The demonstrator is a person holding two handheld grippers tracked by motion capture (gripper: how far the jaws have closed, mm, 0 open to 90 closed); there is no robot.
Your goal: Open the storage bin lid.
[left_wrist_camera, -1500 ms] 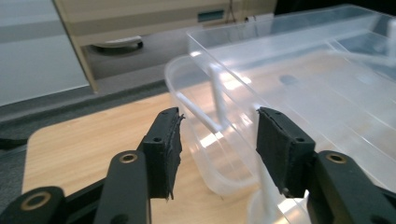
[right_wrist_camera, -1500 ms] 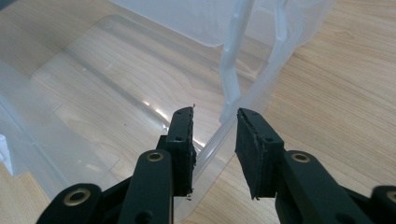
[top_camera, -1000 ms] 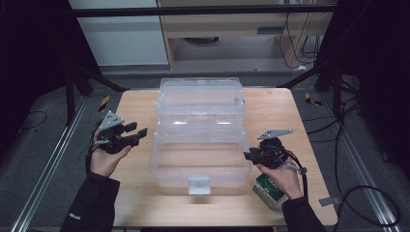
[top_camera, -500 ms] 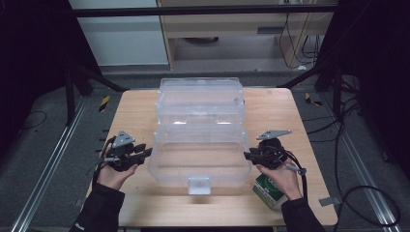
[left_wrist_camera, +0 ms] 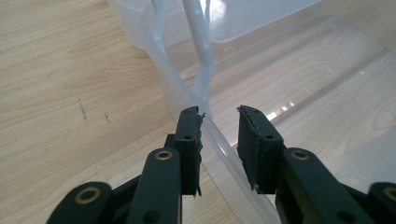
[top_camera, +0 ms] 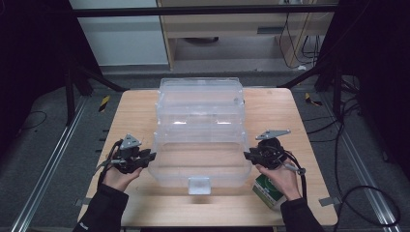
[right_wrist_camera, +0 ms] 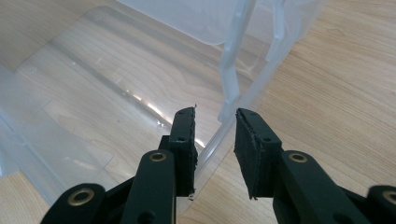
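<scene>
With the clear plastic box [top_camera: 200, 140] sitting centre frame on the wooden table [top_camera: 130, 111], both claws straddle its side rims: left gripper [left_wrist_camera: 219, 126] has just been closing, rim between jaws, right gripper [right_wrist_camera: 215, 126] likewise, neither clamped yet. Step: getting a two-sided grip. Next: squeeze evenly.

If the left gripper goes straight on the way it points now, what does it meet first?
Most likely the clear plastic box: the left gripper, whose jaws have just been closing, already straddles its side rim, so the rim and thin upright strut come first.
</scene>
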